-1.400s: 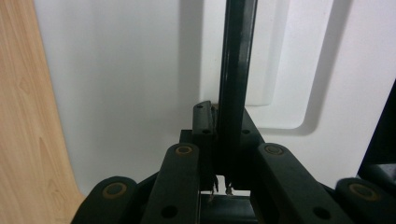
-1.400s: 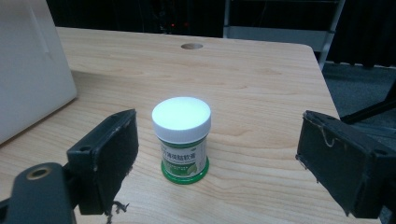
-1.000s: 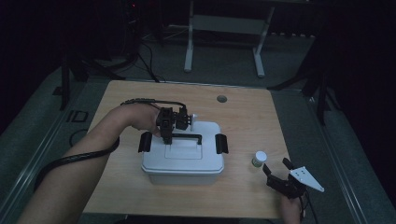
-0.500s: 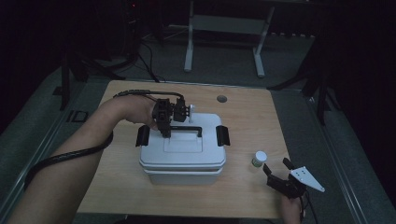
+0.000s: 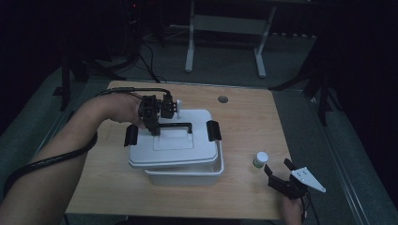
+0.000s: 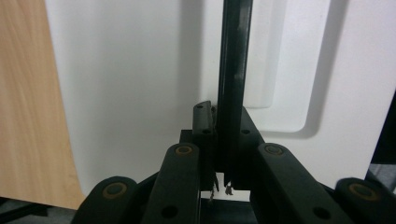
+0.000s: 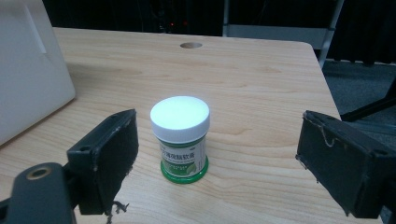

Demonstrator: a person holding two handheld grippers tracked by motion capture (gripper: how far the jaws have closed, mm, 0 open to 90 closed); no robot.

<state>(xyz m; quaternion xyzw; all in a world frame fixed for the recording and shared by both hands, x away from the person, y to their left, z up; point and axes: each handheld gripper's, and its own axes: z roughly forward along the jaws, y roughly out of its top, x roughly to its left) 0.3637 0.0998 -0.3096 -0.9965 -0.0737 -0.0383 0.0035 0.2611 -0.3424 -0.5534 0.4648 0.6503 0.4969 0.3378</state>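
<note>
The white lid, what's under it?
Under the white lid, lifted by the left tongs on its black handle, sits the open white box. The lid covers the box's inside, so its contents can't be seen.

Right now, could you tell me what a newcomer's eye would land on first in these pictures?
First, the white lid, raised off the white box at the table's middle; the left gripper is shut on its black handle. Then the small white-capped jar near the right edge, standing before the right gripper, whose jaws are open and apart from it.
</note>
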